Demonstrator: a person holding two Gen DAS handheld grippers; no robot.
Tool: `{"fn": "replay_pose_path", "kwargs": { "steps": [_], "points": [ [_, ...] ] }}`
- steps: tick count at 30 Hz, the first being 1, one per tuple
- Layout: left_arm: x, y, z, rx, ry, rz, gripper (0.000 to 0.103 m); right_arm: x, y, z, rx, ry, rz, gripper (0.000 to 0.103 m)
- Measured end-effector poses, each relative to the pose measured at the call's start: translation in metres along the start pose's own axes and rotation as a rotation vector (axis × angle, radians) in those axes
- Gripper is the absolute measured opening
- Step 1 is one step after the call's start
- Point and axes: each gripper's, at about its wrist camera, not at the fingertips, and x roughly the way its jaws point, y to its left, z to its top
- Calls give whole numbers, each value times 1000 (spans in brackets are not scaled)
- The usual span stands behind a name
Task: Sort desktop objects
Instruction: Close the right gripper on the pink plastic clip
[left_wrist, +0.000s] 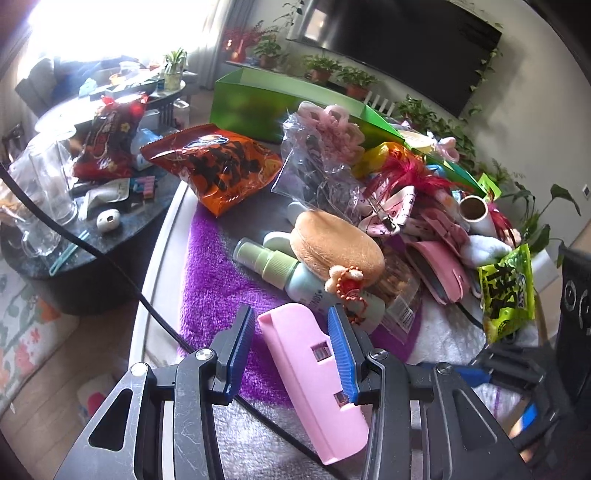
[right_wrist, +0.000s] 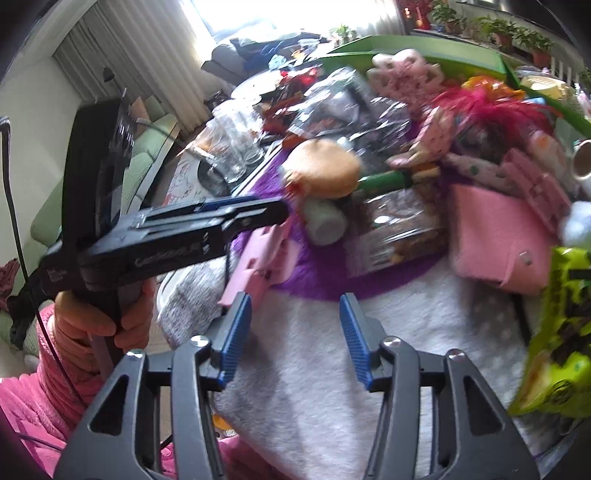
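Between the left claw's (left_wrist: 291, 325) blue pads, one pink plastic case (left_wrist: 314, 373) is pinched above the purple mat (left_wrist: 210, 291); its near end is cut off. Nothing is held by the right claw (right_wrist: 295, 321), spread over white cloth (right_wrist: 314, 369). Two snack bags (left_wrist: 218, 166) are counted; the right view is blurred.

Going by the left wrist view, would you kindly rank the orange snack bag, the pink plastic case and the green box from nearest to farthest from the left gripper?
1. Pink plastic case, between the left gripper's fingers.
2. Orange snack bag, mid-table, upper left.
3. Green box, at the back.
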Motion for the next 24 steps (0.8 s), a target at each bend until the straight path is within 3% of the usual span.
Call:
{"fn": "replay_pose_path", "kwargs": {
  "steps": [3, 11, 16, 21, 24],
  "points": [
    [0, 3, -1, -24, 2, -6, 41, 13, 10, -1, -10, 20, -3, 54],
    [-1, 3, -3, -37, -5, -7, 41, 30, 33, 2, -71, -14, -66, 69],
    [-2, 2, -4, -32, -10, -6, 41, 32, 40, -5, -156, -27, -140, 67],
    [-6, 5, -5, -43, -12, -11, 41, 21, 21, -4, -142, -22, -176, 67],
    [-7, 4, -9, -39, -5, -21, 41, 5, -4, -10, -80, -48, -248, 67]
  ]
}}
